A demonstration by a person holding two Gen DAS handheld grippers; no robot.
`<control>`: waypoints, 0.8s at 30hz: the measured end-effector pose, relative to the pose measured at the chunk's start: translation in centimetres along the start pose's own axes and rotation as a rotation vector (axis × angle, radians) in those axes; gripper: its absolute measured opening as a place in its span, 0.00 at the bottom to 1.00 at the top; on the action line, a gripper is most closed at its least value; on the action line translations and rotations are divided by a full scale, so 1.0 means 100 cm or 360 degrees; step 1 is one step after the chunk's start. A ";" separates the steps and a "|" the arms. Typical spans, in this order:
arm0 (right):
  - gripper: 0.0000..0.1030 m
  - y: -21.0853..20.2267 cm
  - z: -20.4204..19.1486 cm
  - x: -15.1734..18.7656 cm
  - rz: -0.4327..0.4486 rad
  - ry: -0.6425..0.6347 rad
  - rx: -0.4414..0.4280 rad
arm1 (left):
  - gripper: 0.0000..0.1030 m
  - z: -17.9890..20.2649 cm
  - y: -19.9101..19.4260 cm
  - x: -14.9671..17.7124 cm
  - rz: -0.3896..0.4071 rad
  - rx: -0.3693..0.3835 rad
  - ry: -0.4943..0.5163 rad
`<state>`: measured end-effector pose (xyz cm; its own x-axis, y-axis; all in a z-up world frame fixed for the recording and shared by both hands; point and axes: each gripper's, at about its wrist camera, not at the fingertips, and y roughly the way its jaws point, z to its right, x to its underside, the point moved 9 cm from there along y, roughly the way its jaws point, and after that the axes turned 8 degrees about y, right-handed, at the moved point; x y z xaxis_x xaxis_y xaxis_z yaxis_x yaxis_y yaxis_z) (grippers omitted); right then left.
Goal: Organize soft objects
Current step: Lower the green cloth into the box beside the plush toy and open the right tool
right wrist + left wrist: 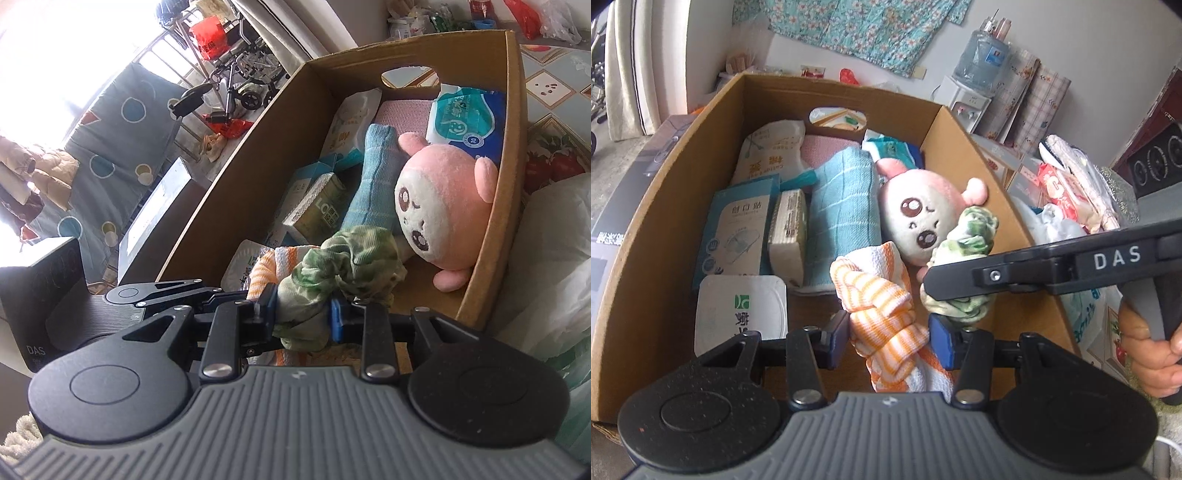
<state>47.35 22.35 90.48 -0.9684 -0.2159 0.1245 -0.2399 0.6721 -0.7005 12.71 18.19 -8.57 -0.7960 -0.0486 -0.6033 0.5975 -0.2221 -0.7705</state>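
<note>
My left gripper (889, 338) is shut on an orange-and-white striped cloth (877, 291), held over the near end of an open cardboard box (665, 177). Beside it my right gripper (302, 314) is shut on a crumpled green-and-white cloth (347, 258), just inside the box's near end; the same cloth (967, 236) shows in the left wrist view above the right gripper's black body. A pink-and-white plush toy (923, 218) (439, 199) lies in the box right behind both cloths. A folded teal towel (842, 210) (373, 177) lies to the plush's left.
The box also holds tissue packs (768, 155), a blue carton (738, 225), a white paper pack (788, 236), a white lidded tub (742, 310) and a blue wipes pack (469, 114). Bags and packets (1060, 192) pile up right of the box. A hand (1148, 354) holds the right gripper's handle.
</note>
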 end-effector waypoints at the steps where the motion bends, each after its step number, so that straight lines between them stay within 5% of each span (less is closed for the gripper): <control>1: 0.27 0.000 -0.001 0.001 -0.0002 -0.0014 0.0013 | 0.47 -0.001 0.002 0.001 -0.0012 0.0000 -0.0007; 18: 0.27 -0.021 -0.020 0.008 -0.0034 -0.0446 0.0338 | 0.56 -0.001 -0.025 0.001 0.0154 -0.0054 -0.0013; 24: 0.51 -0.029 -0.026 0.017 -0.0066 -0.0654 0.0482 | 0.63 0.001 -0.044 -0.001 0.0261 -0.0118 0.0007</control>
<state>46.25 21.91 94.51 -0.8372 -0.5399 -0.0875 -0.1882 0.4347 -0.8807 10.15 19.03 -5.13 -0.6868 -0.0739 -0.7231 0.7251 -0.1390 -0.6745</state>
